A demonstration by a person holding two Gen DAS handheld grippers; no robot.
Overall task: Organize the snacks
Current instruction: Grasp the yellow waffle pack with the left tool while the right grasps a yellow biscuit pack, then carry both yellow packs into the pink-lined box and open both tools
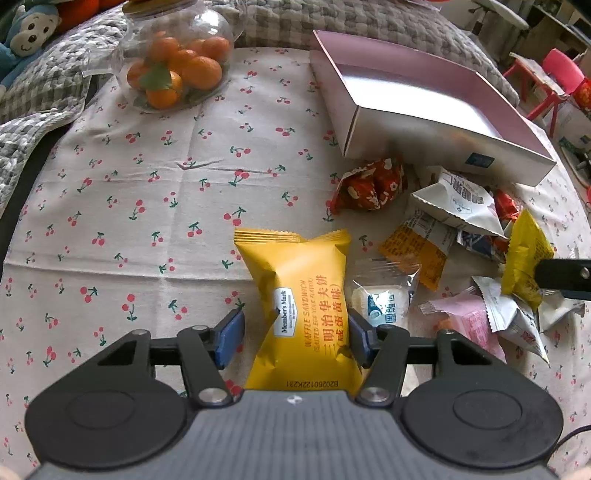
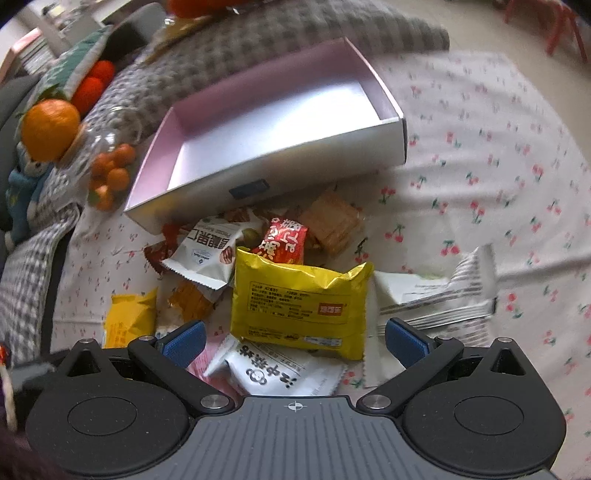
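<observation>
A yellow Member's Mark waffle packet (image 1: 301, 310) lies on the cherry tablecloth between the blue pads of my left gripper (image 1: 295, 338); the left pad stands a little off it, the right pad touches it. My right gripper (image 2: 293, 341) is open over a pile of snacks, its pads either side of another yellow packet (image 2: 301, 304). An open pink-lined box (image 1: 424, 99) sits beyond the pile and also shows in the right wrist view (image 2: 273, 110). The right gripper's finger (image 1: 565, 278) shows at the left view's right edge.
A glass jar of small oranges (image 1: 177, 62) stands at the far left of the table. A grey checked blanket (image 1: 44, 81) and a blue plush toy (image 1: 26, 33) lie behind it. Red, white, orange and pink packets (image 1: 458, 229) are scattered below the box.
</observation>
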